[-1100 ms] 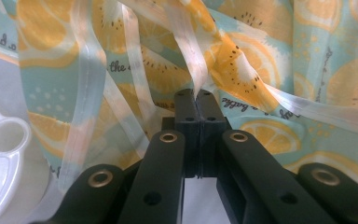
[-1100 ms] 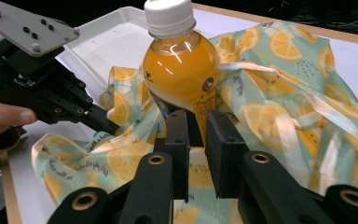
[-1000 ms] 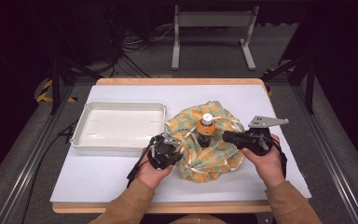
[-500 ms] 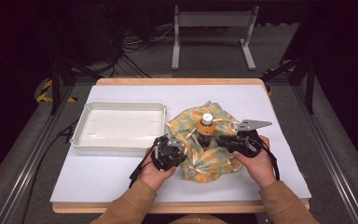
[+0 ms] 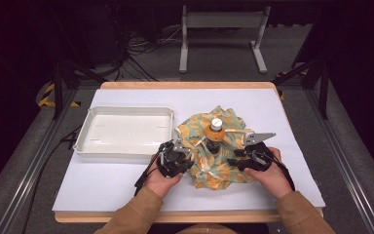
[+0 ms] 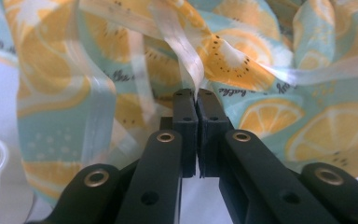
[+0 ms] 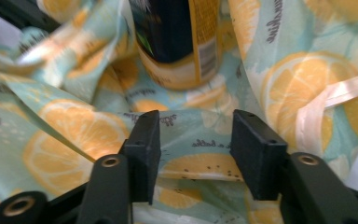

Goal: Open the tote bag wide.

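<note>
An orange drink bottle [image 5: 215,135] with a white cap stands upright in the middle of a crumpled teal cloth printed with orange slices [image 5: 224,168]. My left gripper [image 5: 187,150] lies at the cloth's left edge. In the left gripper view it [image 6: 197,95] is shut on a pale ribbon [image 6: 182,44] that runs into its pads. My right gripper [image 5: 234,161] rests low at the cloth's right side. Its jaws [image 7: 196,128] have just been opening and stand open over a fold of cloth [image 7: 60,126], with pads not pressing it. The bottle's base [image 7: 182,46] is just ahead.
A white tray [image 5: 85,134] sits on the white table cover to the left of the cloth, close to my left hand. Another stretch of ribbon [image 7: 340,95] crosses the cloth at the right. Dark floor, cables and a metal stand lie beyond the table's far edge.
My right gripper has sunk toward the cloth and shifted slightly left toward the bottle, and its jaws have spread apart. The left gripper has stayed put, still pinched on the ribbon.
</note>
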Demonstrator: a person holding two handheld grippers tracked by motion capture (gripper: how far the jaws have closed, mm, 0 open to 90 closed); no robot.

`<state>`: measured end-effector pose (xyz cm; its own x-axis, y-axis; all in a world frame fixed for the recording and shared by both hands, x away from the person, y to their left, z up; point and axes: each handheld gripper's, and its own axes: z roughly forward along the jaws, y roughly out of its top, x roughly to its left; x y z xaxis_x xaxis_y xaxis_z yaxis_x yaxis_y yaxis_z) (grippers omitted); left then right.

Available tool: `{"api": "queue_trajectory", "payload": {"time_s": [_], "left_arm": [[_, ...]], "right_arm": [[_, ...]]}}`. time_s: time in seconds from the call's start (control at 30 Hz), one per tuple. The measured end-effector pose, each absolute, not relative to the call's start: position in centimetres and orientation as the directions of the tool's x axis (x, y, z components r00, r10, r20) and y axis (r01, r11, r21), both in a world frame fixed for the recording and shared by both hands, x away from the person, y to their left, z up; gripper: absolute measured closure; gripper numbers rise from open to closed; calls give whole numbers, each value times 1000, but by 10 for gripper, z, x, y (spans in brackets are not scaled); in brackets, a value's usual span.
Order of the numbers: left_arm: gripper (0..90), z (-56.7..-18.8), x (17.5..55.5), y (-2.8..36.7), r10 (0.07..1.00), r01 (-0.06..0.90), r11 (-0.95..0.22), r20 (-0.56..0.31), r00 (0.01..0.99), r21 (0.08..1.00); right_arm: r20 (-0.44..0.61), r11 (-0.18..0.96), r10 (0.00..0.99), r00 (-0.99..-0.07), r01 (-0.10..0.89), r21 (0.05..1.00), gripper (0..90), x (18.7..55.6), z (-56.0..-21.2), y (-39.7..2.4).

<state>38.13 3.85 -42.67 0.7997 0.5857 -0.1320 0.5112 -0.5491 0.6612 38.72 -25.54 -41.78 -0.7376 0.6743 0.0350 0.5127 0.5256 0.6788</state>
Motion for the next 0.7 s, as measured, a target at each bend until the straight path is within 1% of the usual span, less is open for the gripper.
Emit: {"api": "queue_trajectory", "payload": {"time_s": [0.07,0.2,0.3,0.4,0.5,0.7], "left_arm": [[871,-428,382,40,592,520,-540,-140,793,662],[863,-428,384,41,600,523,-529,-141,788,668],[856,-429,384,42,602,524,-532,-138,787,665],[828,-428,384,43,602,528,-532,-143,786,662],[757,-425,383,46,595,524,-522,-152,789,673],[526,-413,377,56,579,511,-507,-165,799,694]], "right_arm": [[24,536,678,-735,517,667,482,388,-420,-257],[-39,580,676,-736,499,644,478,388,-423,-262],[-48,581,687,-725,509,635,466,389,-425,-267],[-38,576,686,-727,510,639,417,390,-426,-269],[-32,566,684,-729,502,654,371,388,-423,-267],[-2,527,667,-745,470,709,343,385,-414,-272]]}}
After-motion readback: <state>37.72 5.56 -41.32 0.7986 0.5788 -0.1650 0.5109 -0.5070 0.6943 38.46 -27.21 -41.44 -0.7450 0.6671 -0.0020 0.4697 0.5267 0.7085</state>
